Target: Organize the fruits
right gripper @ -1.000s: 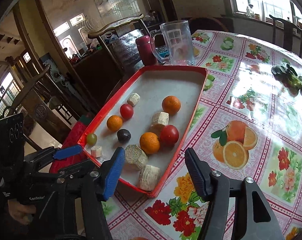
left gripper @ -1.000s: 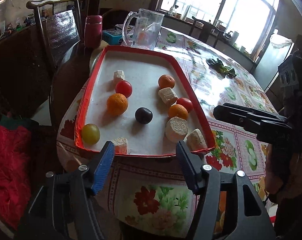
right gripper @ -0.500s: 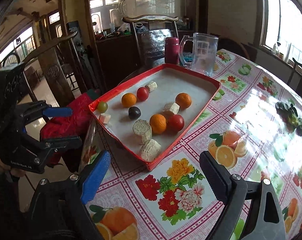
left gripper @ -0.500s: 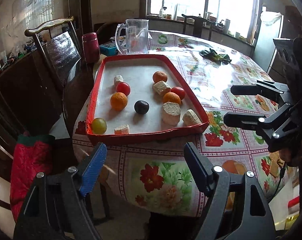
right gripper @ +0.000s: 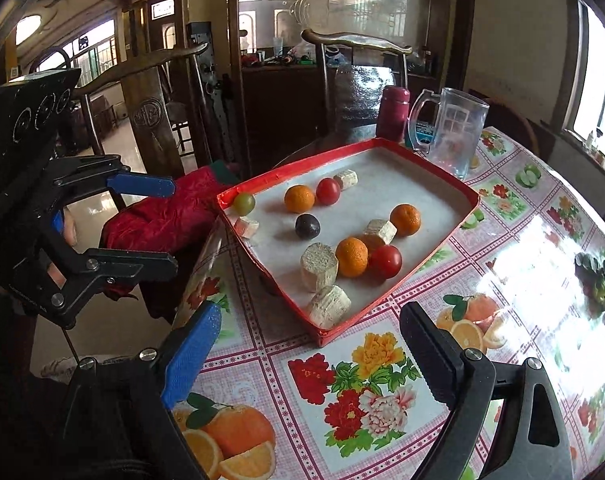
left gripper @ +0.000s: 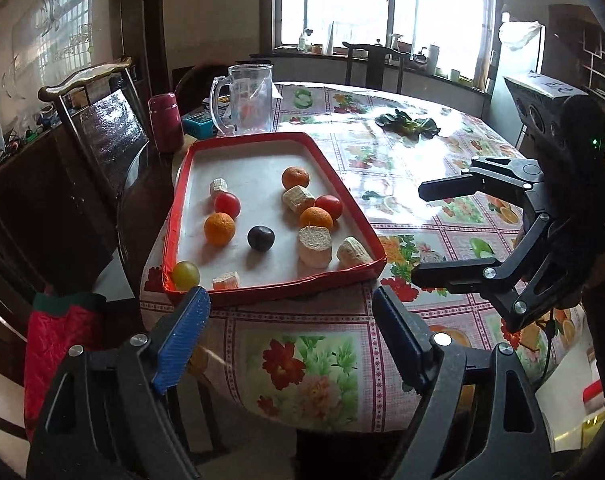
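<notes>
Nearest, left gripper: the left gripper [left gripper: 290, 312] hung off the near edge of the table [left gripper: 454, 152], its jaws spread wide with nothing between them, one pad blue and one black.
Right gripper: the right gripper [right gripper: 310, 334] hovered over the flowered tablecloth [right gripper: 366, 392] near the table's edge, jaws likewise parted and empty.
Tray: a red-rimmed tray [left gripper: 174, 216] with a white floor sat at the table's near-left edge, one corner reaching the drop of the cloth.
Near edge of tray: a green grape [left gripper: 185, 275] lay in the near-left corner, a small pale block [left gripper: 226, 280] just beside it; two larger pale cylinders [left gripper: 314, 246] stood side by side toward the near-right corner.
Middle of tray: a dark plum [left gripper: 261, 237] lay alone near the centre, an orange [left gripper: 219, 228] to its left and a red tomato [left gripper: 227, 204] just behind that orange.
Right side of tray: a second orange [left gripper: 316, 218], a second tomato [left gripper: 328, 206] and a pale chunk [left gripper: 298, 198] sat clustered close together.
Far part of tray: a third orange [left gripper: 295, 177] lay beyond the cluster; a small pale piece [left gripper: 218, 186] lay toward the left rim.
Beyond tray: a clear glass jug [left gripper: 246, 98] stood just past the far rim, a maroon flask [left gripper: 165, 122] to its left.
Far table: dark green leaves [left gripper: 408, 123] lay well apart from the tray.
</notes>
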A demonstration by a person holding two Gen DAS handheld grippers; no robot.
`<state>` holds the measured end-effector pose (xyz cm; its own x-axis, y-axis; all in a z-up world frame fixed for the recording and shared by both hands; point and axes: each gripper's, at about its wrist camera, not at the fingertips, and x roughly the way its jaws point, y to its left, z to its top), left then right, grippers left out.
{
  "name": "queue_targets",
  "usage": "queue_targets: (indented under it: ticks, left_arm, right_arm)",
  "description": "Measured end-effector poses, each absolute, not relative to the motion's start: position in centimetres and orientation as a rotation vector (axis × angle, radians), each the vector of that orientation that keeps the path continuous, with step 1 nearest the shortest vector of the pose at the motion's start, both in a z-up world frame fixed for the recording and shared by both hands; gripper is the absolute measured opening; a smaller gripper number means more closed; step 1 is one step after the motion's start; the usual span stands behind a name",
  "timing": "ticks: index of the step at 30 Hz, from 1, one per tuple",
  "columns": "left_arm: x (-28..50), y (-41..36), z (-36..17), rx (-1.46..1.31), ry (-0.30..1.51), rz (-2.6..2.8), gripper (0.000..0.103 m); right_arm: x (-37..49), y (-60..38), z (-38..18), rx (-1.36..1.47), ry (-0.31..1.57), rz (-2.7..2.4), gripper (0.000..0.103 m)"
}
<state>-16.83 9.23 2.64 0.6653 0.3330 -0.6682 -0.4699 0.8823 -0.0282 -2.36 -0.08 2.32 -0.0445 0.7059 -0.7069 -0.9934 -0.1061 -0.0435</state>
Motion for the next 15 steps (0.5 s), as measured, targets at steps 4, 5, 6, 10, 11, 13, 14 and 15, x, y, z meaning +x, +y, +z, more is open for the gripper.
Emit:
queue_targets:
  ticks: [4, 5, 6, 10, 11, 13, 14, 15]
  left_arm:
    - [-16.8, 9.3, 3.1, -0.208, 0.697, 0.427, 0.084]
    - [-16.9, 9.3, 3.2, -0.21, 0.691, 0.416, 0.084]
    - [-16.8, 9.3, 3.3, -0.21, 0.687, 0.409, 0.084]
    - [-16.6, 9.1, 3.7, -0.163, 0.677, 0.42, 0.084]
    - [-16.5, 9.1, 3.7, -0.149, 0.679, 0.425, 0.084]
    - [-16.3, 9.0, 3.8, -0.135, 0.682, 0.424, 0.084]
    - [-16.3, 9.0, 3.8, -0.133, 0.683, 0.423, 0.084]
    - [-16.3, 8.9, 3.8, -0.13, 0.679, 0.424, 0.084]
  right_arm:
    - [-2.3, 0.3, 2.5, -0.701, 0.545, 1.58, 0.092]
    - [-2.3, 0.3, 2.6, -0.7, 0.541, 1.584, 0.092]
    - [-2.3, 0.3, 2.7, -0.697, 0.536, 1.589, 0.092]
    - [-2.0, 0.7, 2.8, -0.713, 0.526, 1.604, 0.092]
    - [-2.0, 0.7, 2.8, -0.717, 0.523, 1.61, 0.092]
    - [-2.0, 1.0, 2.8, -0.725, 0.518, 1.622, 0.092]
    - [-2.1, 1.1, 2.8, -0.732, 0.514, 1.624, 0.092]
    - [-2.2, 1.2, 2.8, -0.742, 0.509, 1.621, 0.092]
